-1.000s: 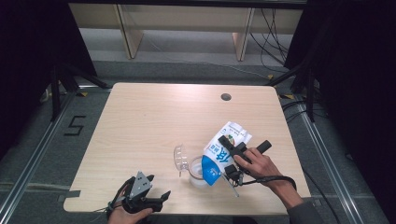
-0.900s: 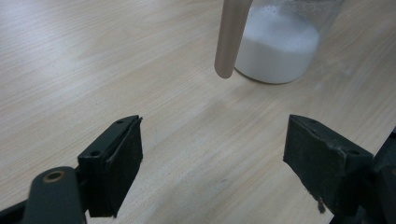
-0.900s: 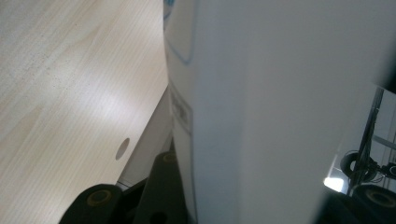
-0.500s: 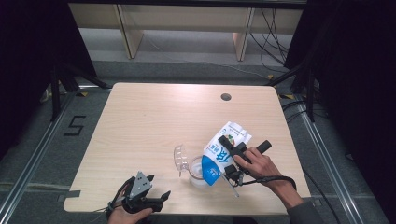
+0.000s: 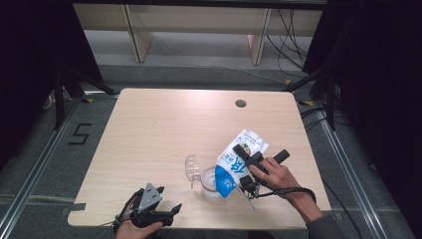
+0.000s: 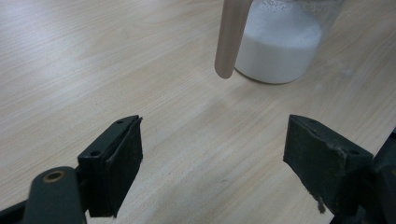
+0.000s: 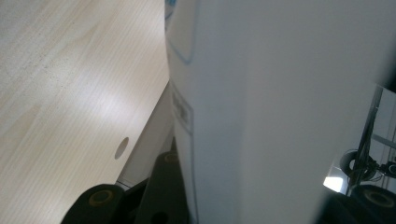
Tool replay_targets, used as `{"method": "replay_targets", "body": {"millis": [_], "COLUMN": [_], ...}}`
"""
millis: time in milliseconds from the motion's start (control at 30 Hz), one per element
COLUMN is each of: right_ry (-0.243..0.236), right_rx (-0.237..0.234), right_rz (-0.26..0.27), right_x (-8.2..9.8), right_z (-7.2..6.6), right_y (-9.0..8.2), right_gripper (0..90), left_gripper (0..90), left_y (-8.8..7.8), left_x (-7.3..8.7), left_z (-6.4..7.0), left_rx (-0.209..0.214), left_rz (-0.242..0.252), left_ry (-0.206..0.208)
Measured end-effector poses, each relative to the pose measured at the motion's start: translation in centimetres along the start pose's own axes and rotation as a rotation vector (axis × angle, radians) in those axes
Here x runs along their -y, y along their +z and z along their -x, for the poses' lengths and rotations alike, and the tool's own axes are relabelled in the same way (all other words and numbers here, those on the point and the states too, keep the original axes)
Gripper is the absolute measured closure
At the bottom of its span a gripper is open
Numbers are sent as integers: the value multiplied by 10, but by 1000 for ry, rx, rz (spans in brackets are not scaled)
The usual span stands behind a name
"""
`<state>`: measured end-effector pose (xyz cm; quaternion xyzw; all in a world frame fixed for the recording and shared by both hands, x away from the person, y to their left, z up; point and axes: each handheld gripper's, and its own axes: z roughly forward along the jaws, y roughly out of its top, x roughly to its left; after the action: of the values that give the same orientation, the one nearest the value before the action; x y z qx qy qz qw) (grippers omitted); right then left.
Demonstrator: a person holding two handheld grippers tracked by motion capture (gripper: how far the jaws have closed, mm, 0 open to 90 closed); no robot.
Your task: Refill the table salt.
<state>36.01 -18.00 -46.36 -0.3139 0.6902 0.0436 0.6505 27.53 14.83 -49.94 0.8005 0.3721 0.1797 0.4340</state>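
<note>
Milk was already in the clear plastic jar (image 5: pixel 213 182), which stood on the pale wooden surface (image 5: pixel 164 129) low and centre-right in the high view, its clear hinged lid (image 5: pixel 192 170) swung open to the left. In my left gripper view the jar (image 6: pixel 279 44) sat at the upper right, white about halfway up as far as the frame let me see, with some pale rounded strip I could not identify hanging in front of it. My right gripper (image 5: pixel 247 167) had its jaws clamped on the white-and-blue milk pouch (image 5: pixel 238 162), tipped with its lower end over the jar's mouth; whether milk was flowing I could not tell. In the right gripper view the pouch's white side (image 7: pixel 280 102) sat between the jaws. My left gripper (image 5: pixel 158 211) rested at the lower left, jaws wide, holding nothing. I judged pouring well under way; left were setting the pouch down and closing the lid.
</note>
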Motion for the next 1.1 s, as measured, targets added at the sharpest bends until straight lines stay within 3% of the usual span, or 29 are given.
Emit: {"method": "replay_targets", "body": {"millis": [1100], "right_ry": [4], "right_rx": [0], "right_rz": [-1], "right_x": [-1], "right_z": [1], "right_y": [-1], "right_gripper": [776], "left_gripper": [191], "left_y": [0], "left_x": [0], "left_z": [0], "left_rx": [-1], "left_rz": [0], "left_ry": [0]}}
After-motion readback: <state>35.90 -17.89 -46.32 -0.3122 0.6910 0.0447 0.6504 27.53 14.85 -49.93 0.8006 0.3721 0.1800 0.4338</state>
